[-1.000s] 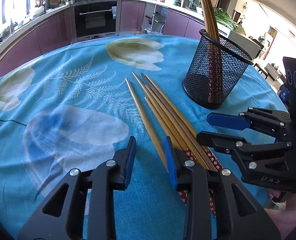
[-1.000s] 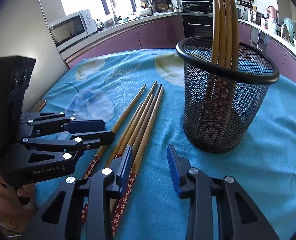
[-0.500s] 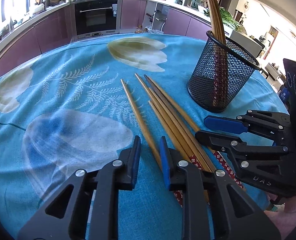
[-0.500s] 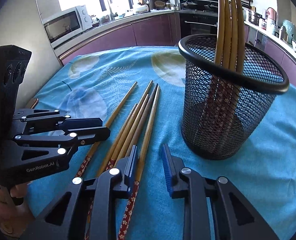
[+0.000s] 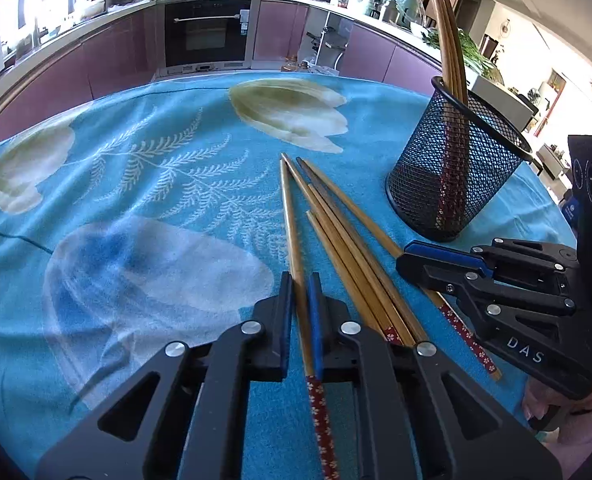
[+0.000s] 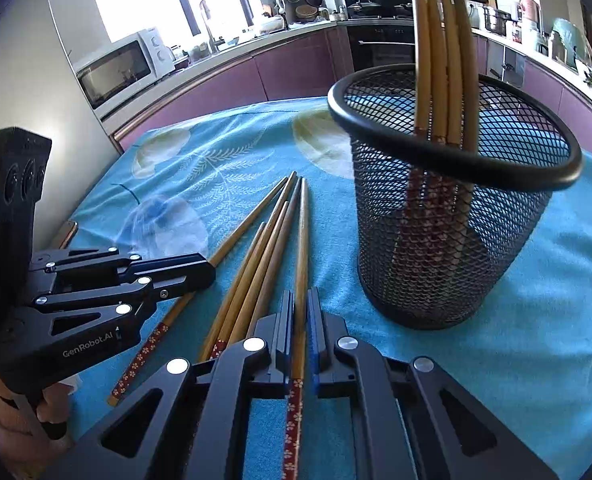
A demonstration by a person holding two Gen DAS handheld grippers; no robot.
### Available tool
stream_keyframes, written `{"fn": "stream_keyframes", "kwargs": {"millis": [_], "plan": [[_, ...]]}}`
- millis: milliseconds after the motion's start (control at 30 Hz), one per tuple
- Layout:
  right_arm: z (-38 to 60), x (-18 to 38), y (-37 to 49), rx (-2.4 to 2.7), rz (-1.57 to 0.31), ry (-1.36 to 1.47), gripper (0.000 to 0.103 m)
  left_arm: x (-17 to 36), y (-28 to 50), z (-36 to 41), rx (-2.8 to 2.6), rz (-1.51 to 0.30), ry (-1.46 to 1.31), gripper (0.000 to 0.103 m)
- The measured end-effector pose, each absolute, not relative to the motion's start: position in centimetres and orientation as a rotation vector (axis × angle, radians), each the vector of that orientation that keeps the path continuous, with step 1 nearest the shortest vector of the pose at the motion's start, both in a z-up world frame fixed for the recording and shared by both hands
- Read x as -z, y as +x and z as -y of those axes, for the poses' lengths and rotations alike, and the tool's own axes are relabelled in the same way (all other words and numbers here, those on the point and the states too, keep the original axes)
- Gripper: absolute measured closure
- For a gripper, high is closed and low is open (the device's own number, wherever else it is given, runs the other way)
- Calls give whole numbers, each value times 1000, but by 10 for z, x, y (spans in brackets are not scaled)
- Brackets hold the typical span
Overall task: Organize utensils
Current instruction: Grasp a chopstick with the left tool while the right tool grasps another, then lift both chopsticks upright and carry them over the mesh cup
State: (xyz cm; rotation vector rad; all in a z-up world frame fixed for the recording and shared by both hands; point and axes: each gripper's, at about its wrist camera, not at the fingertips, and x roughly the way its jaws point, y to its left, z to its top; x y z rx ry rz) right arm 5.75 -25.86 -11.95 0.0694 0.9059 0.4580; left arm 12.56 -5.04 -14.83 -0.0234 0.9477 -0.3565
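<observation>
Left wrist view
Left gripper (image 5: pixel 300 312): its two blue-padded fingers are closing narrowly on one chopstick (image 5: pixel 291 232), the leftmost of the loose ones; the stick is passing between the pads, and its red flowered end is showing behind them.
Loose chopsticks (image 5: pixel 348 248): they are lying in a fan on the blue tablecloth (image 5: pixel 135 184), just left of the mesh holder (image 5: pixel 456 176), with their thin tips pointing away from the camera.
Mesh holder: it is standing upright on the cloth, and several chopsticks (image 5: pixel 448 40) are standing inside it, leaning on its rim.
Right gripper (image 5: pixel 416 260): it is lying low in front of the mesh holder, over the rightmost loose stick; from this side I cannot tell how its fingers are gripping.

Right wrist view
Right gripper (image 6: pixel 300 320): its fingers are pressing almost together on the outermost chopstick (image 6: pixel 302 240), the loose one nearest to the mesh holder (image 6: pixel 448 240); the red patterned end is coming out behind the pads.
Remaining loose sticks (image 6: pixel 255 272): they are resting side by side, left of the held one, further from the mesh holder.
Left gripper (image 6: pixel 203 268): it is sitting well left of the mesh holder, across the far-left stick.
Mesh holder: it is filling the right side, with its sticks (image 6: pixel 440 60) rising out of the top.
</observation>
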Motion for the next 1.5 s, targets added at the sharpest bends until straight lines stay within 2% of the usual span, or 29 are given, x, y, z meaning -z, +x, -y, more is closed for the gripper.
{"fn": "stream_keyframes", "kwargs": {"millis": [367, 1500], "plan": [[268, 104, 45, -522, -857, 131, 98, 134, 113, 43, 382, -920, -55, 95], [311, 26, 5, -556, -589, 152, 98, 19, 73, 43, 608, -679, -138, 96]]}}
